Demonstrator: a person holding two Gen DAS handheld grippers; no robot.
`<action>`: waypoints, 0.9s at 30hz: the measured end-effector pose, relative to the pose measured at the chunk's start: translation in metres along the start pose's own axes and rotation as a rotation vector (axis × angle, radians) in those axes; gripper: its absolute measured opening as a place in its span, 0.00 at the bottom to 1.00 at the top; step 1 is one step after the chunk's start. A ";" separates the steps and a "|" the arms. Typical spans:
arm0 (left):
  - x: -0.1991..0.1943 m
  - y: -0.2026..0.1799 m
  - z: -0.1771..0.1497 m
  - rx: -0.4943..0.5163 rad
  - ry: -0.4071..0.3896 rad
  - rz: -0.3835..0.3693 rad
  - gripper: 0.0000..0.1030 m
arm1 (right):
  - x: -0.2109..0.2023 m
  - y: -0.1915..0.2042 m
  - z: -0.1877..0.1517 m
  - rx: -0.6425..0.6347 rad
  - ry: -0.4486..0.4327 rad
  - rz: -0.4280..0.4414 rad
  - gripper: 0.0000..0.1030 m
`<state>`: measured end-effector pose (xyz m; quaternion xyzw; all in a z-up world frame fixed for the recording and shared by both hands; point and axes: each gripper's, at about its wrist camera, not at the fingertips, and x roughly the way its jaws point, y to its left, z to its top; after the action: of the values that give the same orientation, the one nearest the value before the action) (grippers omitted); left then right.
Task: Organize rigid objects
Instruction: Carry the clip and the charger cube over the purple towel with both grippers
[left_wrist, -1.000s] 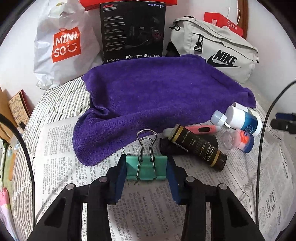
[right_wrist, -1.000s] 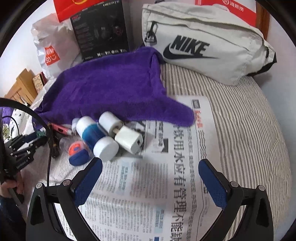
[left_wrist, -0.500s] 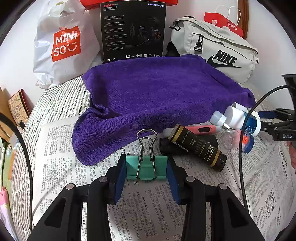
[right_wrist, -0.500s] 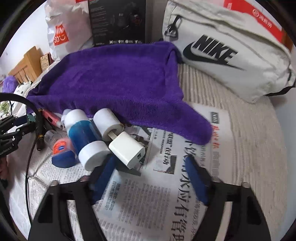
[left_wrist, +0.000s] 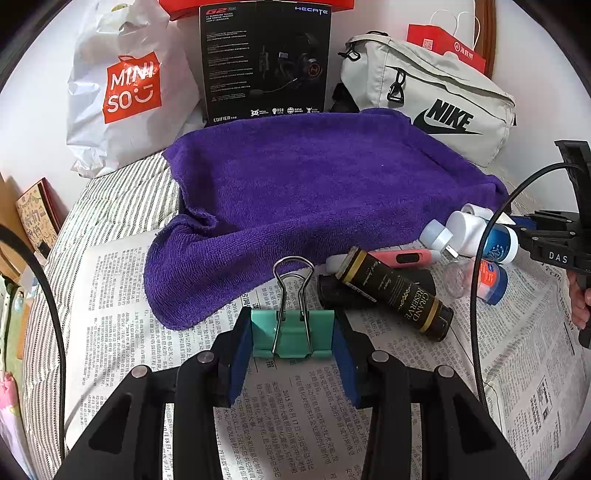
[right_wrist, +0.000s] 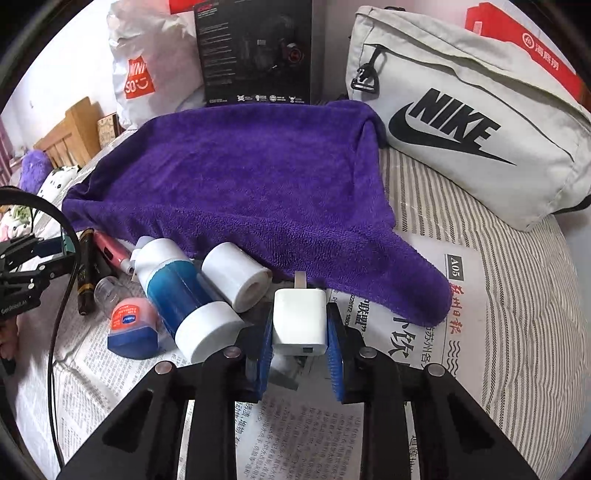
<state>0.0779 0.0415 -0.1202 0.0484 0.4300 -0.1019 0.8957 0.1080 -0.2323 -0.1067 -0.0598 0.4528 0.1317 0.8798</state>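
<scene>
Rigid objects lie in a cluster on the newspaper (left_wrist: 122, 314) just in front of the purple towel (left_wrist: 314, 192). Your left gripper (left_wrist: 292, 334) is clenched on the teal binder clip (left_wrist: 291, 334), its wire handle standing up between the blue pads. Your right gripper (right_wrist: 300, 330) is clamped on the white charger (right_wrist: 300, 325), with the plug prong pointing toward the towel's edge. Just left of the charger sit the white cylinder (right_wrist: 236, 280) and the blue bottle with white caps (right_wrist: 181, 291), touching each other. The small orange-and-blue jar (right_wrist: 131, 326) rests beside the bottle. Near your left gripper, the black Grand Reserve tube (left_wrist: 395, 293) lies tilted across another dark tube, with the pink pen-like item (left_wrist: 402, 256) behind it.
</scene>
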 end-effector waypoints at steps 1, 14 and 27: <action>0.000 0.000 0.000 0.000 0.000 0.000 0.38 | 0.000 0.002 -0.001 -0.001 -0.011 -0.009 0.25; 0.000 0.000 0.000 0.001 -0.002 0.002 0.38 | -0.003 -0.001 -0.007 0.037 -0.030 0.008 0.26; -0.039 0.007 -0.002 -0.065 -0.023 -0.006 0.38 | -0.052 -0.016 -0.009 0.088 -0.072 0.017 0.25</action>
<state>0.0541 0.0546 -0.0914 0.0167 0.4230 -0.0908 0.9014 0.0770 -0.2585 -0.0701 -0.0123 0.4267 0.1212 0.8962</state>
